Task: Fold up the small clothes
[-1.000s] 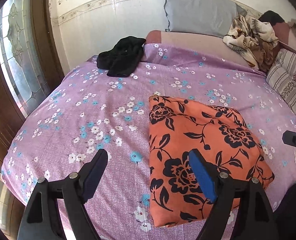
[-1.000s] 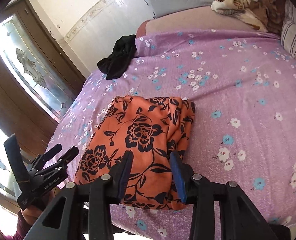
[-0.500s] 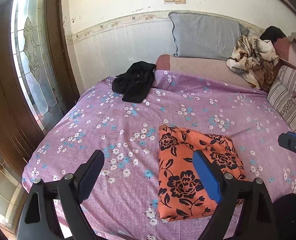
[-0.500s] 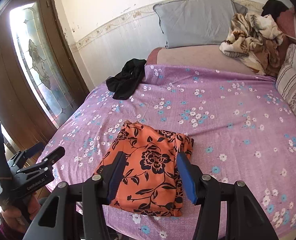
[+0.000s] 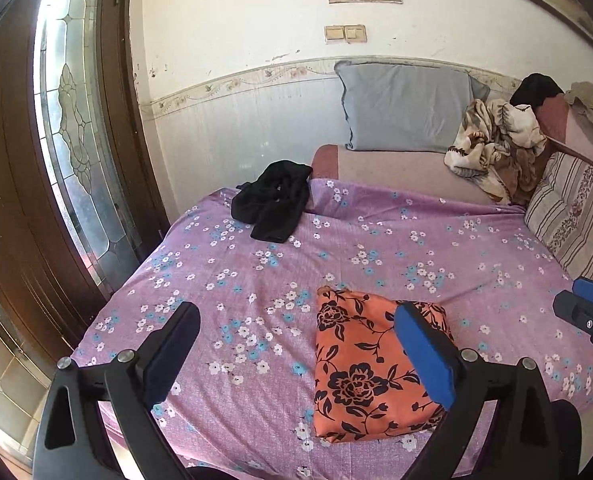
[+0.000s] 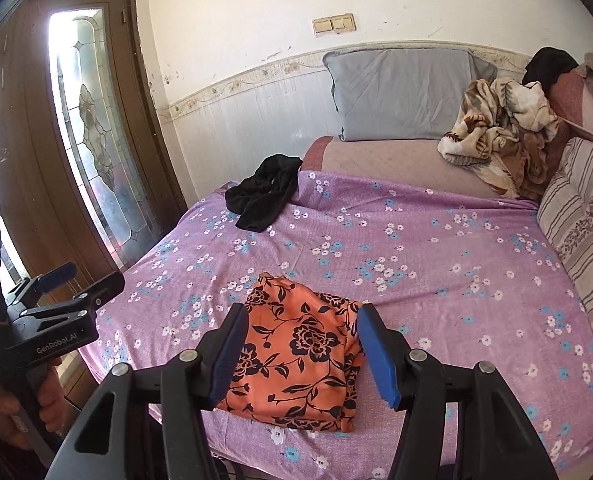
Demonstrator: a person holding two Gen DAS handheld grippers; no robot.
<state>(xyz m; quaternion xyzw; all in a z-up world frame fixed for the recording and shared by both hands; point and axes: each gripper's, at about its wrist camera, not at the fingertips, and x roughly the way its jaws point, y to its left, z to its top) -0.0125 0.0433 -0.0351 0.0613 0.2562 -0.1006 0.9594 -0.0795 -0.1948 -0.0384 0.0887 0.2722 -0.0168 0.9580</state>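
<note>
a purple flowered bed (image 5: 376, 240) fills the room, with the folded orange garment (image 5: 360, 368) lying flat near its front edge. both tools have risen away from it: left gripper (image 5: 296, 348) and right gripper (image 6: 300, 344) have just been opening, jaws released, nothing between them. this piece looks finished; the black garment (image 5: 274, 204) at the far corner likely comes next.

"GenRobot.AI" is printed in pale letters on the black body of the left claw (image 6: 76, 280). Smaller print beside it cannot be read.
</note>
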